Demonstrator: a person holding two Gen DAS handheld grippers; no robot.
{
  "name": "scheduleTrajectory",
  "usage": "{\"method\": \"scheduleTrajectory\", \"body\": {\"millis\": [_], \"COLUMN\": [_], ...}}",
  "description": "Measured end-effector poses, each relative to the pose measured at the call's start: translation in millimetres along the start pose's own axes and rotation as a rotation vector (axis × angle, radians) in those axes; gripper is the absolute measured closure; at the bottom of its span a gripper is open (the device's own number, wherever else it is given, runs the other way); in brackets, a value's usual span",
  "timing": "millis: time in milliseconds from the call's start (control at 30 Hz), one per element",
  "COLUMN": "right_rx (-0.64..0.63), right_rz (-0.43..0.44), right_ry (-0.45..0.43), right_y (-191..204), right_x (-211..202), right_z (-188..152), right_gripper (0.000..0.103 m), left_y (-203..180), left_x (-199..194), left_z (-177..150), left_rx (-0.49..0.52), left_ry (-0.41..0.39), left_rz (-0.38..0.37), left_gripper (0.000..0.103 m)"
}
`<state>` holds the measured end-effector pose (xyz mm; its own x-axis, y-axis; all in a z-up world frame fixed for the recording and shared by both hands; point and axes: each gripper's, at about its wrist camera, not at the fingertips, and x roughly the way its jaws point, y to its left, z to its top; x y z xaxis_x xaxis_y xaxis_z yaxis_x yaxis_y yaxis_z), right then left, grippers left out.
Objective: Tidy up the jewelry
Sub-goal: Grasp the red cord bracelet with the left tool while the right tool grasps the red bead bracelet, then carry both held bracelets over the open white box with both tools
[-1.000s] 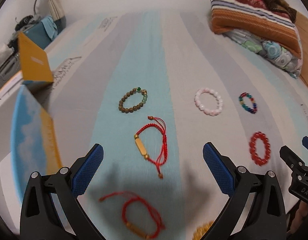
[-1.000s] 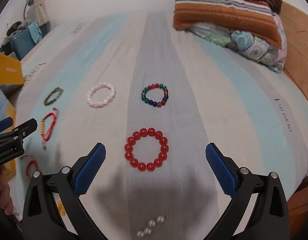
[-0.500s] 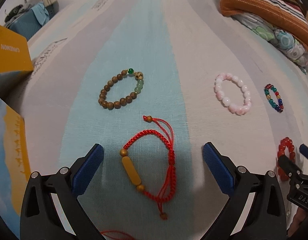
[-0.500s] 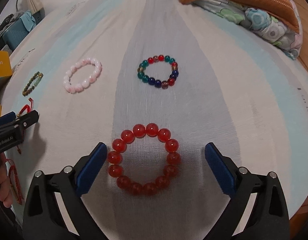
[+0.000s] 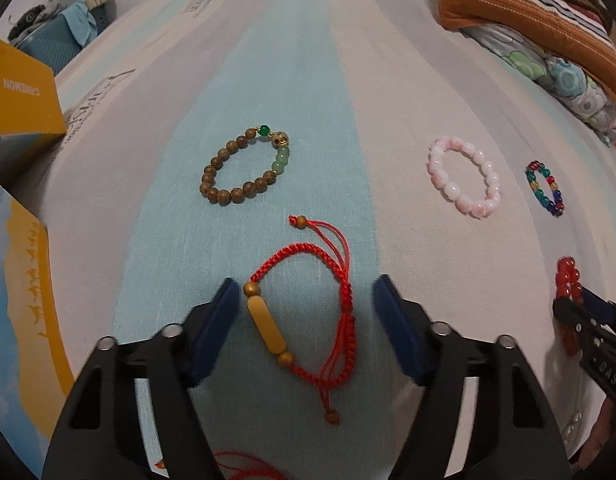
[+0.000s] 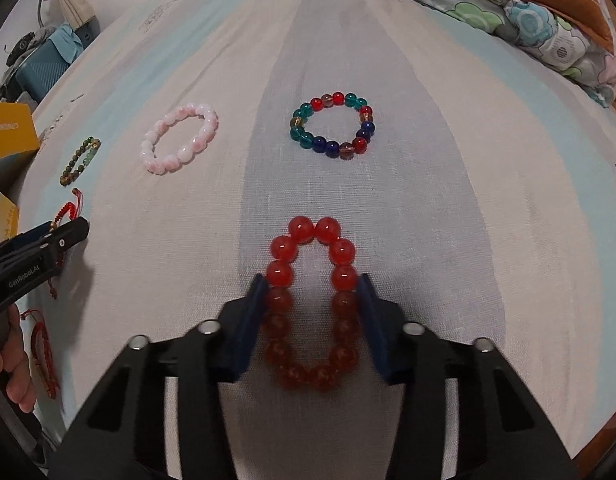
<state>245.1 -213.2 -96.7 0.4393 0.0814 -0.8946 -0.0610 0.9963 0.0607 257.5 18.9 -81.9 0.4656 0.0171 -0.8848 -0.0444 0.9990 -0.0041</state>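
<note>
Your right gripper [image 6: 311, 284] has just been closing, and its blue pads now press both sides of the red bead bracelet [image 6: 311, 304], squeezing it into a long oval on the grey stripe of the bed [image 6: 488, 220], near its front edge. Your left gripper [image 5: 305, 300] has also just been closing around the red cord bracelet [image 5: 303, 312] on the pale blue stripe; its left pad sits just beside the gold bead, its right pad stands apart from the cord, so the jaws are not yet gripping. Farther toward the pillows [image 5: 548, 32] lie the wooden bead bracelet [image 5: 243, 168], pink bead bracelet [image 6: 179, 144] and multicoloured bead bracelet [image 6: 334, 126]
</note>
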Motion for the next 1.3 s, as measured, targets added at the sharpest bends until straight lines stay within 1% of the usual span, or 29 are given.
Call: {"method": "scheduleTrajectory", "body": {"millis": [33, 67, 100, 133, 200, 267, 400, 600, 633, 667, 767, 967, 1300], "right_rx": [0.001, 0.000, -0.003, -0.006, -0.008, -0.008, -0.003, 0.001, 0.002, 0.004, -0.004, -0.001, 0.035], "right_rz": [0.003, 0.002, 0.000, -0.001, -0.002, -0.002, 0.002, 0.006, 0.007, 0.009, 0.015, 0.021, 0.038], "right_ry": [0.000, -0.002, -0.003, -0.005, -0.013, -0.019, -0.041, -0.066, -0.067, -0.071, -0.089, -0.093, -0.146], "right_y": [0, 1, 2, 3, 4, 3, 4, 4, 5, 5, 5, 3, -7], "right_x": [0, 0, -1, -1, -2, -3, -6, -11, -12, -13, -20, -21, -48], "right_z": [0, 0, 0, 0, -1, -2, -3, -5, -4, -4, -4, -4, -2], "right_gripper": [0.067, 0.069, 0.075, 0.076, 0.077, 0.077, 0.077, 0.078, 0.080, 0.091, 0.091, 0.091, 0.091], "left_y": [0, 1, 1, 0, 1, 0, 0, -1, -1, -1, 0, -2, -9], "left_x": [-1, -2, -3, -3, -5, -6, -9, -15, -16, -16, -20, -27, -44], "left_z": [-1, -2, -2, -2, -2, -3, -4, -4, -4, -4, -3, -1, 1], "left_rx": [-0.001, -0.002, -0.002, 0.000, 0.000, 0.006, 0.011, 0.014, 0.015, 0.015, 0.014, 0.016, 0.028], "left_ry": [-0.001, -0.002, -0.001, -0.001, 0.001, 0.000, -0.008, -0.022, -0.024, -0.026, -0.034, -0.040, -0.052], "left_rz": [-0.004, -0.010, -0.012, -0.013, -0.020, -0.025, -0.035, -0.044, -0.045, -0.046, -0.049, -0.042, -0.048], "left_gripper": [0.047, 0.052, 0.057, 0.061, 0.076, 0.087, 0.090, 0.090, 0.090, 0.090, 0.090, 0.090, 0.090]}}
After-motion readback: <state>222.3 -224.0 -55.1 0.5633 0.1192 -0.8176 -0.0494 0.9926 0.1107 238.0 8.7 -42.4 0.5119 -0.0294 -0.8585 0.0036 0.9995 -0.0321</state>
